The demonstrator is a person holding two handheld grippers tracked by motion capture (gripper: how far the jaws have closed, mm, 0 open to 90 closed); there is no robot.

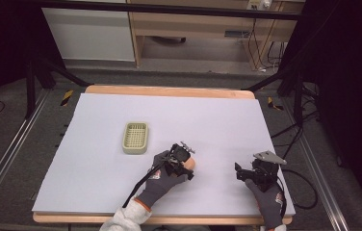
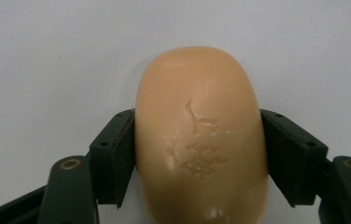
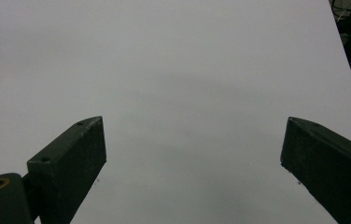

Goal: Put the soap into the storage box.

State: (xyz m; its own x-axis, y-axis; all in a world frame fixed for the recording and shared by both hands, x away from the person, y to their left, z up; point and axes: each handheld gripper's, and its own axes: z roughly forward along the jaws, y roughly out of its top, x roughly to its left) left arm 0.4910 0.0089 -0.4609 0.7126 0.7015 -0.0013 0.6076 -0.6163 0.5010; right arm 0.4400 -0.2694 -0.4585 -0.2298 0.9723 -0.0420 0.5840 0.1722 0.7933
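Note:
A peach-coloured oval soap bar point(image 2: 200, 140) with a stamped mark lies on the white table sheet point(image 2: 47, 56). My left gripper point(image 2: 197, 121) is shut on it, one black pad pressed against each long side. From above, the soap point(image 1: 191, 164) peeks out past the left gripper point(image 1: 185, 162), which a gloved hand holds near the table's middle front. At the front right, my right gripper point(image 1: 240, 171) rests low over the sheet. Its jaws point(image 3: 192, 135) stand wide open with bare sheet between them.
A small cream slatted tray point(image 1: 135, 137) sits on the sheet left of centre, a short way behind and to the left of the left gripper. The table's wooden edge point(image 1: 169, 90) borders the sheet at the back. Cables trail off the right side.

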